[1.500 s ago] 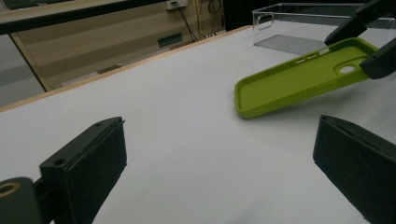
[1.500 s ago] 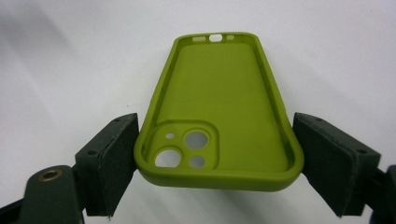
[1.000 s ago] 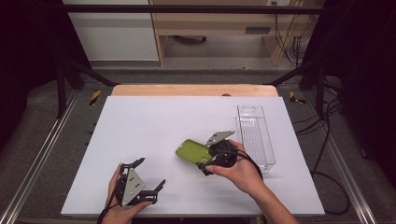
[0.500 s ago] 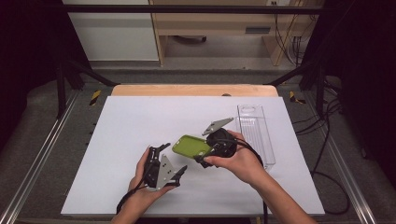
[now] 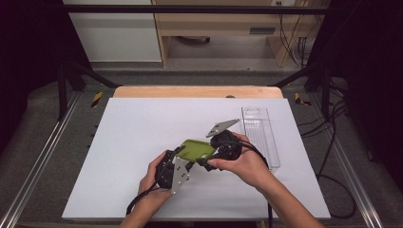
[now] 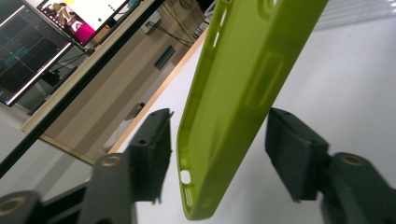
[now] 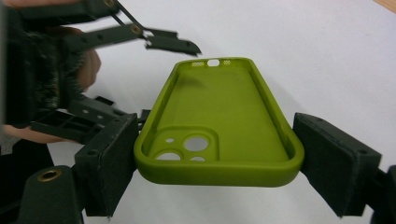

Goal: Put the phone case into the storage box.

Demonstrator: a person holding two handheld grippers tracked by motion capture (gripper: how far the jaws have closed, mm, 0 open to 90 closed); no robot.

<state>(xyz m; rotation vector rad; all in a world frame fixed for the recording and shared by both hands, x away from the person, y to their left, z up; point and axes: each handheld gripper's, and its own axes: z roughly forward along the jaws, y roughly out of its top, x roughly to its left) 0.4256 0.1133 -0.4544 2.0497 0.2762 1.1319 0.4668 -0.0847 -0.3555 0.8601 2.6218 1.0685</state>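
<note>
We see one phone case [image 7: 219, 135], olive green, a soft-looking matte shell with rounded corners, a raised rim, a square camera cut-out with three round holes at one end and a small port opening flanked by dotted grilles at the other. It hangs above the white table [image 5: 133, 137], near the middle of its front half, held at the camera end across its width by the right gripper [image 7: 217, 163], whose two black pads press on its long sides. The left gripper [image 6: 217, 149] has its jaws around the port end; they have just been closing, yet in the left gripper view a gap shows on each side of the case, so they stand half open, not pressing. We count two grippers, each in one hand, two grey three-cornered plates, and one clear plastic tray [image 5: 259, 137], long, narrow and glossy, lying on the table's right part. The jaw pads look blocky and dull, and the table surface is smooth and plain.
</note>
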